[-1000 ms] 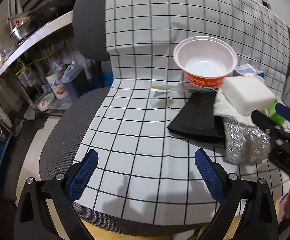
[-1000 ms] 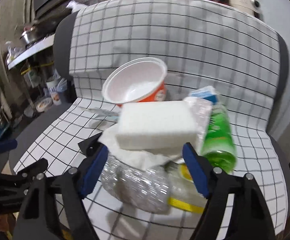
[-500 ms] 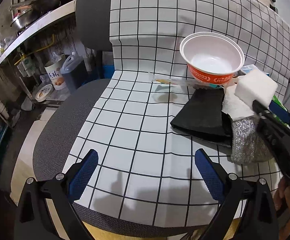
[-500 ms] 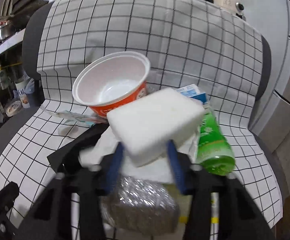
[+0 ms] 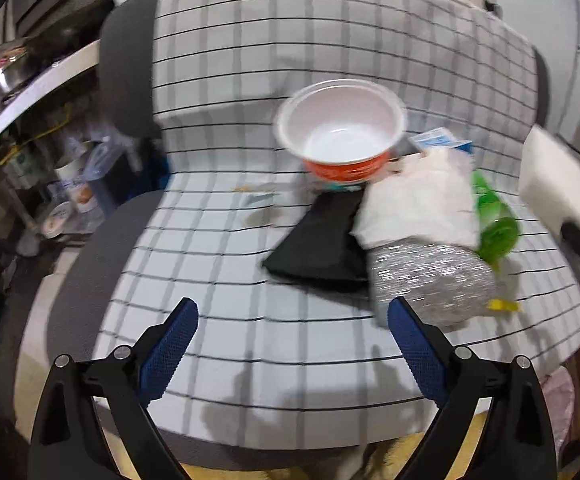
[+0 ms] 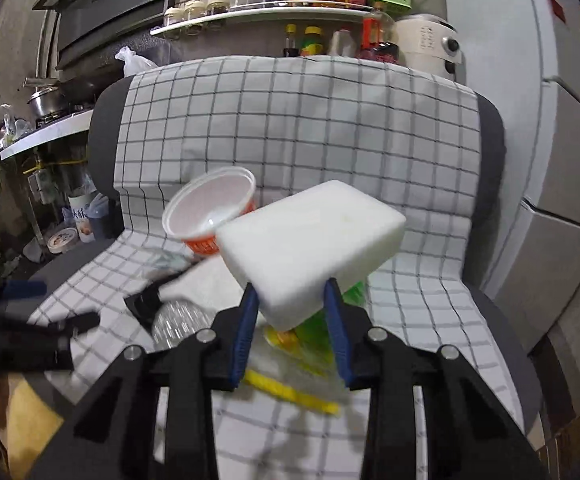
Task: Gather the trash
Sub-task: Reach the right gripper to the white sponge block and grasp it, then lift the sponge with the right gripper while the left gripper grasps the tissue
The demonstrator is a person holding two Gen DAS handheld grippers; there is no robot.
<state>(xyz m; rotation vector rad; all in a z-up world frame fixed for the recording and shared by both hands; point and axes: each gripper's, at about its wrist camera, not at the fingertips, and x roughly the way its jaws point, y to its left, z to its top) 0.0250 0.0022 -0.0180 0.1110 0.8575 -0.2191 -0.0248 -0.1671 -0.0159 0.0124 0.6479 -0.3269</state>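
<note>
While the right tongs [image 6: 292, 304], whose jaws had just been closing, pinched the white sponge [image 6: 310, 246] clear of the chair [image 6: 490, 152], the left tongs [image 5: 290, 344] hung spread at six o'clock, so the carry-off was underway and a bin, unseen, seemed needed next.

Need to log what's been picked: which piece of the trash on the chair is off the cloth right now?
The white sponge block, clamped in the right tongs above the pile; everything else lies on the checked cloth.
</note>
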